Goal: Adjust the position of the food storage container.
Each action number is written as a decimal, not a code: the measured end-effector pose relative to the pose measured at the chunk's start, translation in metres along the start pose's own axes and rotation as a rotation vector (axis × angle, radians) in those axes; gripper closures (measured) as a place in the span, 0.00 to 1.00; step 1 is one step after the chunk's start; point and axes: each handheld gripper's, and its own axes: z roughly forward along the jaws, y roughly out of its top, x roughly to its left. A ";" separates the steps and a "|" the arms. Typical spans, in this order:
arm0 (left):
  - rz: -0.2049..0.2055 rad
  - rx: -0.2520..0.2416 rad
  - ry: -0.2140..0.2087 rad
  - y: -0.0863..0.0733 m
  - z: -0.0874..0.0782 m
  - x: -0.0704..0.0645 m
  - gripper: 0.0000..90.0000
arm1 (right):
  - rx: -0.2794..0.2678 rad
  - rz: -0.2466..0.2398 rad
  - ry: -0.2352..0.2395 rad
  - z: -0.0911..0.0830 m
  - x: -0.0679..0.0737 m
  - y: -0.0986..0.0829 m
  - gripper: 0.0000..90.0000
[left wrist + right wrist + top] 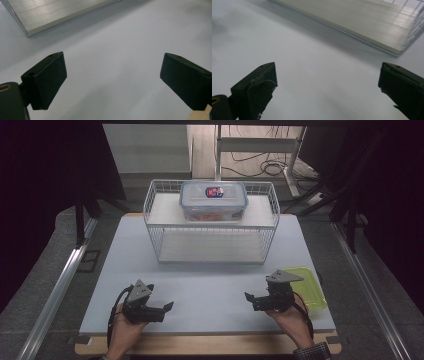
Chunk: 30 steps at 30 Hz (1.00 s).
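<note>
A clear lidded food box (214, 201) with a blue rim and a red-and-blue label stands on the upper shelf of a white wire rack (212, 222) at the back of the table. A yellow-green lid (306, 286) lies flat at the front right. My left gripper (167, 308) rests at the front left, held by a hand, jaws open and bare over the white tabletop (112, 72). My right gripper (251, 300) sits just left of the yellow-green lid, also open with nothing between its jaws (327, 87).
The rack's lower shelf (211, 246) is bare; its front edge shows in both gripper views (50, 17) (362, 25). The white board (210, 290) lies on a wooden table. Metal rails run along both sides; cables lie on the floor behind.
</note>
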 end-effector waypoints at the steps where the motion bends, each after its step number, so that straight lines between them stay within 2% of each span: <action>1: 0.000 0.000 -0.002 0.000 0.000 0.000 0.07 | 0.005 0.009 -0.006 -0.001 -0.002 0.000 0.02; 5: 0.010 0.010 -0.003 -0.001 0.002 -0.001 0.07 | 0.015 0.041 -0.038 -0.007 -0.013 0.000 0.03; 9: 0.015 0.013 -0.005 -0.001 0.003 -0.001 0.08 | 0.023 0.079 -0.078 -0.015 -0.025 -0.001 0.11; 12: 0.013 0.017 -0.007 -0.003 0.004 0.000 0.08 | 0.020 0.094 -0.098 -0.022 -0.034 -0.002 0.22; 13: 0.013 0.017 -0.007 -0.003 0.004 0.000 0.08 | 0.024 0.097 -0.102 -0.024 -0.036 -0.003 0.29; 15: 0.013 0.018 -0.006 -0.003 0.004 0.001 0.08 | 0.027 0.092 -0.105 -0.028 -0.041 -0.004 0.36; 23: 0.013 0.024 -0.005 -0.004 0.005 0.002 0.08 | 0.058 0.079 -0.195 -0.045 -0.065 -0.010 0.63; 27: 0.014 0.027 -0.002 -0.004 0.006 0.002 0.08 | 0.081 0.100 -0.230 -0.053 -0.081 -0.017 0.78; 30: 0.015 0.026 -0.002 -0.004 0.006 0.002 0.08 | 0.070 0.127 -0.254 -0.062 -0.093 -0.022 0.90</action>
